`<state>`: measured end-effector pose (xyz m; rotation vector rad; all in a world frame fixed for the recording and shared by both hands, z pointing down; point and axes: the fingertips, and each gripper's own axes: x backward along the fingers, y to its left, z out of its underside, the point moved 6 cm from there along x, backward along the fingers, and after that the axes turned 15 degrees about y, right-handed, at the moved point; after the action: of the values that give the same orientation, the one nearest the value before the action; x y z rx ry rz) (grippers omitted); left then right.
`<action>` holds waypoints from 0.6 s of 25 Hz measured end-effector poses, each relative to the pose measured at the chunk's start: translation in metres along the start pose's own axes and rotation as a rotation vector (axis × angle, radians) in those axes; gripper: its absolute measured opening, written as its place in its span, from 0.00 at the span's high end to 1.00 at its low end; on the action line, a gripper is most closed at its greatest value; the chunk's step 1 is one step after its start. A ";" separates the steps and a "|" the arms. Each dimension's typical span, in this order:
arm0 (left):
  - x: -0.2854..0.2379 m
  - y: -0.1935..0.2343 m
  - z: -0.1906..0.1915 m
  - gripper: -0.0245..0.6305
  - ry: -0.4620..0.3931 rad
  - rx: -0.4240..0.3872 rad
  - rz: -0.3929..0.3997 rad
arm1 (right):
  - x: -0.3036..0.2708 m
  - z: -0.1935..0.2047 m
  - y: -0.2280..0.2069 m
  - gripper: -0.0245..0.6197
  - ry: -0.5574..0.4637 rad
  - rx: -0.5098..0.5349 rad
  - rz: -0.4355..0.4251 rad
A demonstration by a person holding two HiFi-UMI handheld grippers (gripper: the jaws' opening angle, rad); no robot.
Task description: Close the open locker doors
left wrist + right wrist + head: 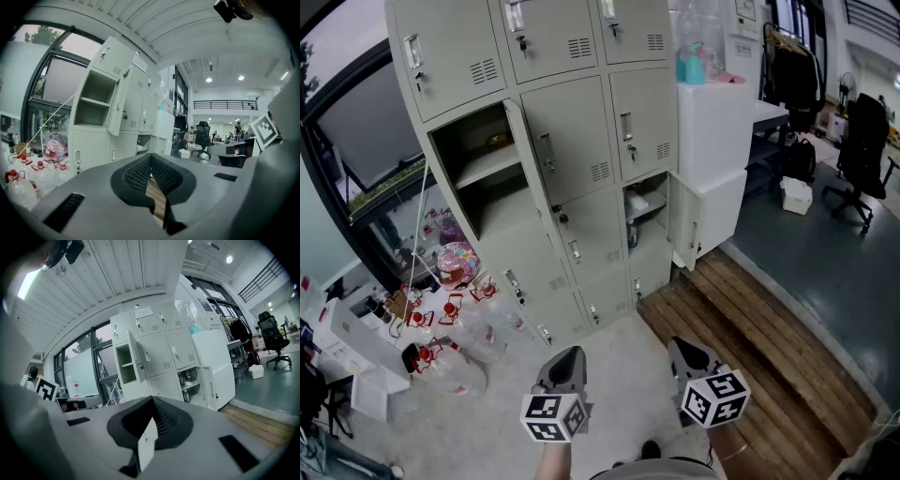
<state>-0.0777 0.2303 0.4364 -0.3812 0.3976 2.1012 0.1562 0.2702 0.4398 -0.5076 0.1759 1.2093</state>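
Grey metal lockers point(581, 141) stand ahead of me with two doors swung open: an upper door point(523, 150) in the left column and a lower door point(684, 220) at the right. Both are well apart from my left gripper point(567, 361) and right gripper point(686, 352), whose jaws are closed on nothing.

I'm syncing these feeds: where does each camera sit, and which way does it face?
Head view: on the person's head, facing steeply down at the lockers; left gripper and right gripper show below.
Left gripper view: on the left gripper, looking along its shut jaws toward the lockers.
Right gripper view: likewise on the right gripper, jaws shut.
Shared: the open upper locker door.
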 end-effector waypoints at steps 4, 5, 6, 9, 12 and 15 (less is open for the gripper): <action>-0.006 -0.004 -0.002 0.93 -0.002 -0.006 -0.003 | -0.002 0.000 -0.008 0.96 -0.008 -0.011 -0.006; -0.007 -0.005 -0.002 0.93 -0.002 -0.006 -0.006 | -0.003 0.000 -0.010 0.96 -0.010 -0.012 -0.011; -0.008 -0.005 -0.002 0.93 -0.001 -0.005 -0.011 | -0.004 0.000 -0.012 0.96 -0.011 -0.011 -0.017; -0.008 -0.007 -0.004 0.93 -0.003 0.000 -0.034 | -0.006 -0.003 -0.016 0.96 -0.021 -0.007 -0.028; -0.004 -0.005 -0.014 0.93 -0.024 -0.004 -0.063 | -0.009 -0.016 -0.018 0.96 -0.055 -0.002 -0.048; 0.000 0.003 -0.030 0.93 -0.058 0.006 -0.099 | -0.018 -0.036 -0.014 0.95 -0.093 0.015 -0.090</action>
<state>-0.0769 0.2157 0.4100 -0.3296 0.3438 2.0093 0.1678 0.2340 0.4193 -0.4411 0.0814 1.1403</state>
